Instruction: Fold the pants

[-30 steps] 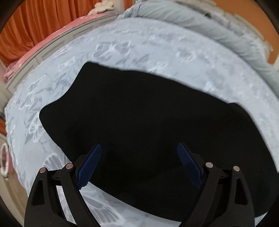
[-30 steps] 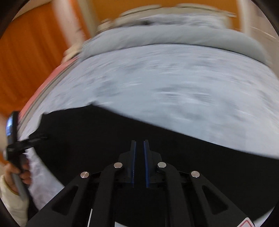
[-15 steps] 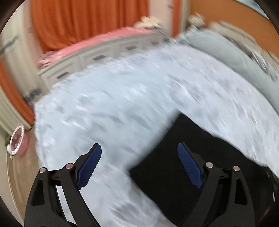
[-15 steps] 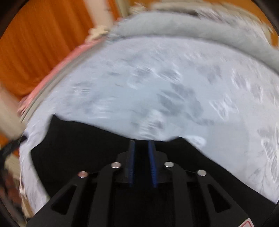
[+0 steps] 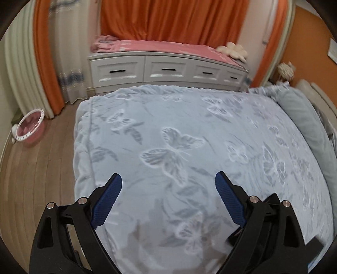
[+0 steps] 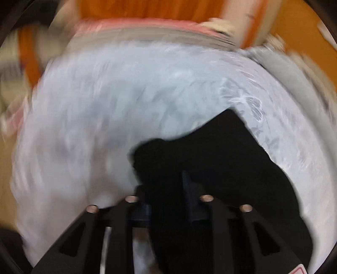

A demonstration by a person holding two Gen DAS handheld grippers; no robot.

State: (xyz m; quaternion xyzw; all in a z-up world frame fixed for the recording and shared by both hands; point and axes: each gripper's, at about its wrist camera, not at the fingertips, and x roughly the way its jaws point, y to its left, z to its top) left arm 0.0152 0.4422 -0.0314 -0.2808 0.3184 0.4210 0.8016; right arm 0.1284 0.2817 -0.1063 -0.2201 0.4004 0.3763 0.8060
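The black pants (image 6: 221,158) lie on the pale blue butterfly bedspread (image 6: 94,126), filling the lower right of the blurred right wrist view. A bunched fold of them rises between the jaws of my right gripper (image 6: 164,181), which are closing on it. The cloth hides the left fingertip. My left gripper (image 5: 168,185) stands wide open above bare bedspread (image 5: 168,126), with nothing between its fingers. A dark sliver (image 5: 316,245) at that view's lower right edge may be the pants; I cannot tell.
Beyond the bed's far edge stands a white drawer bench (image 5: 164,69) with a pink mattress, in front of orange curtains (image 5: 168,19). A pink basin (image 5: 29,128) sits on the wooden floor at left. A grey-blue pillow roll (image 5: 305,118) lines the bed's right side.
The left wrist view swung off the pants to bare bedspread, its jaws still wide. The right gripper swept sideways and rolled; a bunch of black cloth now stands between its jaws.
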